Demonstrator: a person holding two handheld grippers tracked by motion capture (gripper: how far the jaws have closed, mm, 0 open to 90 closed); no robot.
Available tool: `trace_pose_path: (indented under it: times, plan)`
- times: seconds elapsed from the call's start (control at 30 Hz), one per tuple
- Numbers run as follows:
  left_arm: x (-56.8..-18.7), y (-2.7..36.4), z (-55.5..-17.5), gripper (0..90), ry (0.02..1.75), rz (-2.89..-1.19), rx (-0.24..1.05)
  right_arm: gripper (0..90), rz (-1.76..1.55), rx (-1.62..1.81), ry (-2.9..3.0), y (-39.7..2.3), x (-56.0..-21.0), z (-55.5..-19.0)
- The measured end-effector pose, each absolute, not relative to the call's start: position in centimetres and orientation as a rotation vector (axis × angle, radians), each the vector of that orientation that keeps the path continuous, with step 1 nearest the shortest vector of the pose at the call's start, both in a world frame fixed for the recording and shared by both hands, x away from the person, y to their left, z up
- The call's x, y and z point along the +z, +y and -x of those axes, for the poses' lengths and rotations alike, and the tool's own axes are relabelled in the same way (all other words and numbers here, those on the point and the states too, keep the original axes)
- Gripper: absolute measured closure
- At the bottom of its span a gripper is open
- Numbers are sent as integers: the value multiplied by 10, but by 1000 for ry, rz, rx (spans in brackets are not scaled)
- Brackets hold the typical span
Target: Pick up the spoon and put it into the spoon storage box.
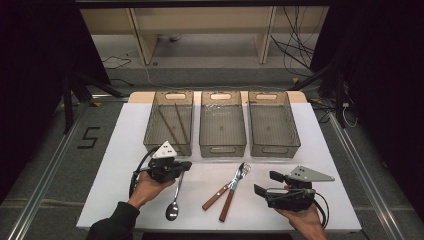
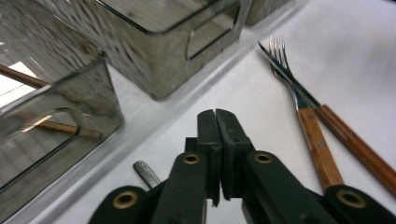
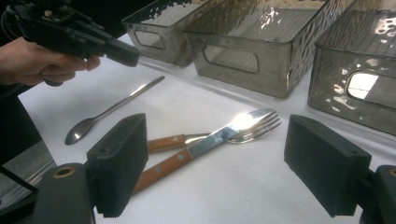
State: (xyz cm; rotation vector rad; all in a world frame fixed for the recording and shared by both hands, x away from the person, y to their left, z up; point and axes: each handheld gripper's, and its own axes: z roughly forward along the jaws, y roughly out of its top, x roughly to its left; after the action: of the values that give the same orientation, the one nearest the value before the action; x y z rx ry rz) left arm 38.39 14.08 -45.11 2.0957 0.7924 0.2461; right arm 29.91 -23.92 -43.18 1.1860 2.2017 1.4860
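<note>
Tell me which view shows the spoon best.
The right gripper view: the spoon lies whole on the white table, bowl to handle tip, unobstructed. In the high view the left gripper covers the spoon's handle end. The left gripper view catches just the handle tip beside the shut jaws.

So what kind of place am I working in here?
Likely a lab recording station, not a kitchen: a white table ringed by dark curtains, loose floor cables, and three smoky plastic bins set for sorting cutlery.
</note>
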Motion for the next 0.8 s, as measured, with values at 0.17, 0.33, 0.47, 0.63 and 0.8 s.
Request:
trace_pose_path:
  times: [0.17, 0.33, 0.47, 0.63, 0.8]
  plan:
    - [-466, 132, -391, 890, 787, -2191, 226, 224, -1184, 1478, 2208, -239, -432, -298]
    - [-474, 133, -394, 890, 798, -2242, 221, 224, -1180, 1479, 2213, -237, -432, -297]
    - [-477, 133, -395, 891, 811, -2279, 210, 225, -1174, 1477, 2217, -237, -432, -296]
    - [-484, 134, -397, 891, 826, -2313, 199, 226, -1178, 1476, 2219, -237, -432, -296]
    - [-483, 139, -399, 891, 845, -2329, 194, 226, -1177, 1478, 2220, -237, -433, -296]
